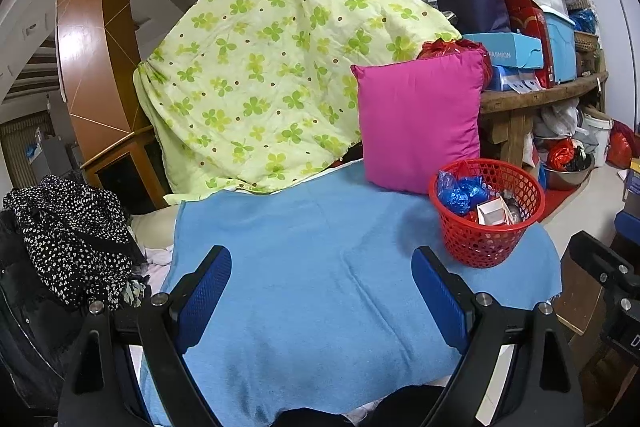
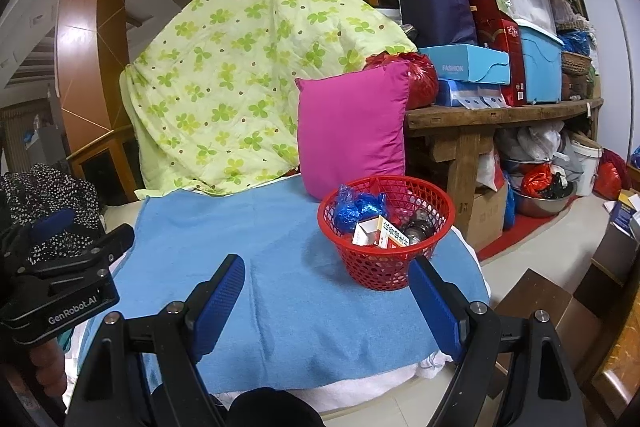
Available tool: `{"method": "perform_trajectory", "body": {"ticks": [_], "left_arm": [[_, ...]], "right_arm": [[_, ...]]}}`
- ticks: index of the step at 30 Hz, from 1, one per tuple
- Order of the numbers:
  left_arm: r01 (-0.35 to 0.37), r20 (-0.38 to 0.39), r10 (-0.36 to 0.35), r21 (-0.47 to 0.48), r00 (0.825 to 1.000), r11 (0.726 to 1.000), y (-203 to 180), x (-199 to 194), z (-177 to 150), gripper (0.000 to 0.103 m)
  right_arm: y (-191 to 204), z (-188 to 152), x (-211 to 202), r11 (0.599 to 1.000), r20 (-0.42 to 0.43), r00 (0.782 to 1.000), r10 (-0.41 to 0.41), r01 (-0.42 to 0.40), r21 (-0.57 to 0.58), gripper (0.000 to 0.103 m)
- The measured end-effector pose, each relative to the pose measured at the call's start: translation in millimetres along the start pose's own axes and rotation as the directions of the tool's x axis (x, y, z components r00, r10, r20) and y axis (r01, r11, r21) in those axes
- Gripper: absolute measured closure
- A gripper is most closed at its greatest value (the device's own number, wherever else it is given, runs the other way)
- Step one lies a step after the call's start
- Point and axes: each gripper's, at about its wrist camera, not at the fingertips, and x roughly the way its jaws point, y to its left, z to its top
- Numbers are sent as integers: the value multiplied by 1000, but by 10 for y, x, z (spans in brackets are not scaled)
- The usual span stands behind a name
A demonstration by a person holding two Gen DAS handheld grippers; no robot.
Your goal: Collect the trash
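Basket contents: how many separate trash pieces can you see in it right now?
3: blue wrapper at the left, white carton in front, dark shiny item at the right. Red bits beneath may hide more in the basket.

The red basket hides the lower part of its trash; a dark item behind the white carton is too unclear to name. The pink cushion covers most of the red bag behind it.
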Motion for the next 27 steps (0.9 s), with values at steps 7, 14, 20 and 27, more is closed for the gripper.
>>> {"method": "perform_trajectory", "body": {"ticks": [7, 14, 20, 27], "left_arm": [[9, -6, -9, 8, 1000, 1000, -6, -8, -38, 11], [11, 1, -11, 11, 1000, 1000, 18, -49, -19, 11], [11, -1, -11, 10, 1000, 1000, 17, -51, -15, 11], [16, -2, -16, 10, 1000, 1000, 20, -63, -12, 11]], "right_arm": [[-30, -11, -28, 1000, 4, 1000, -3, 3, 10, 17], [-17, -5, -69, 1000, 13, 1000, -3, 3, 8, 17], [2, -4, -78, 1000, 7, 1000, -2, 2, 8, 17], [19, -8, -78, 1000, 3, 1000, -4, 4, 10, 17]]}}
